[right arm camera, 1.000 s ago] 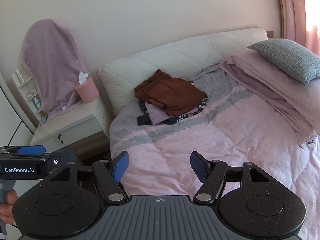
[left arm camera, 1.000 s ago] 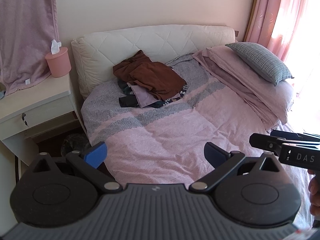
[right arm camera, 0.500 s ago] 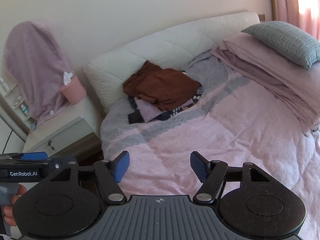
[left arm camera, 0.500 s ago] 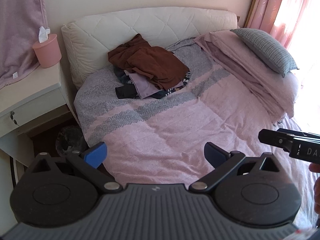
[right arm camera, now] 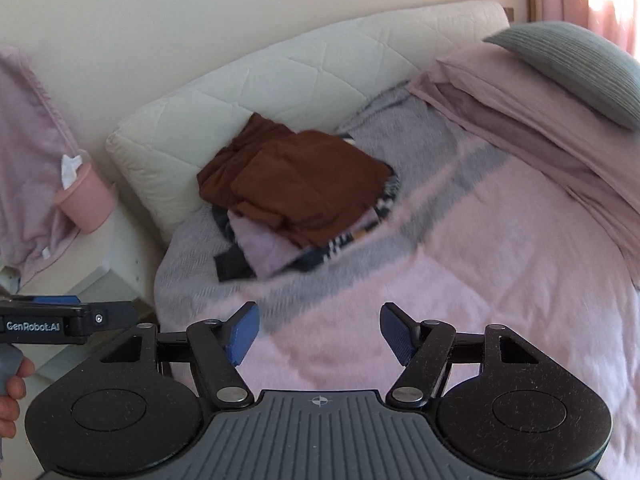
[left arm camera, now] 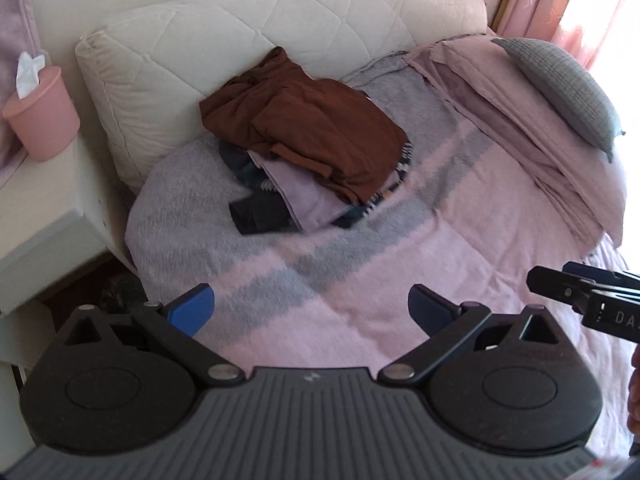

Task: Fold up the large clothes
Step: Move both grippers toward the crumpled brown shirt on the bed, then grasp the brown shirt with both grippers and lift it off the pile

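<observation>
Left gripper point(left arm camera: 310, 312): you hold it over the near edge of the bed, its blue fingers spread wide with nothing between them; its side also shows at 9 o'clock in the right wrist view.

Right gripper point(right arm camera: 319, 332): your fingers are likewise spread and empty, held above the pink cover; its tip enters the left wrist view at 3 o'clock.

Clothes pile point(left arm camera: 308, 148): it lies at 12 o'clock from both grippers, well apart from them, on the grey band of the blanket point(left arm camera: 360, 272) just in front of the white quilted headboard cushion point(left arm camera: 248, 36).

Brown garment point(right arm camera: 296, 184): rumpled on top of the pile, with a lilac piece point(right arm camera: 264, 248) and a dark patterned one poking out beneath it.

Change from a second ago: you have brought both grippers closer, so the pile now looms larger and sits nearer the middle of each view; the finger gap is the same as before.

Tissue box point(left arm camera: 42, 116): the pink tub has slid out toward 9 o'clock in the left view, standing on the white nightstand point(left arm camera: 44, 216).

Grey pillow point(left arm camera: 560, 84): at 2 o'clock, resting on folded pink bedding.

Hand point(right arm camera: 10, 392): yours shows at 8 o'clock in the right view, gripping the left handle.
</observation>
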Action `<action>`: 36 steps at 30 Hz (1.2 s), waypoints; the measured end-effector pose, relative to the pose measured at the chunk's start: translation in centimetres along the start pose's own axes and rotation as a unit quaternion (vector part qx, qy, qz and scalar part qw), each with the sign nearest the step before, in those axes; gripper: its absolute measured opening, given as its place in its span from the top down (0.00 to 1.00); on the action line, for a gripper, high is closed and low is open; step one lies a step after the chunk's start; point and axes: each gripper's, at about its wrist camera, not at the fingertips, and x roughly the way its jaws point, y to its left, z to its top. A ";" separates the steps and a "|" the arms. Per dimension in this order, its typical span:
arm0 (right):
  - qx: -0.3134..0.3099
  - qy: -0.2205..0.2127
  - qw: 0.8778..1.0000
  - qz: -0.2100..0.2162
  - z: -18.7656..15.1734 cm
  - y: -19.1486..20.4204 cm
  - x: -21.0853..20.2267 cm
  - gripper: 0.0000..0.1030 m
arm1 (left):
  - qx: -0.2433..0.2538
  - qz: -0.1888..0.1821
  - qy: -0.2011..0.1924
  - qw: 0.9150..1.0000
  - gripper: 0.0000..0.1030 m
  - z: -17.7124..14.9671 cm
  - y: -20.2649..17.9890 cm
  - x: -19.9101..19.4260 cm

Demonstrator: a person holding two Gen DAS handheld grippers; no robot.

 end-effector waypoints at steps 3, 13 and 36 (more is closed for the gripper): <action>-0.010 -0.012 1.000 0.000 2.2 1.4 3.5 0.37 | 0.011 0.012 -0.002 1.000 0.01 2.9 1.5 2.8; -0.096 -0.015 0.995 -0.024 6.8 5.6 15.6 0.51 | 0.023 0.016 0.009 1.000 0.02 10.2 5.8 12.3; -0.232 -0.014 0.969 -0.087 6.6 5.7 30.4 0.99 | 0.065 0.003 0.062 0.996 0.09 16.9 7.6 27.5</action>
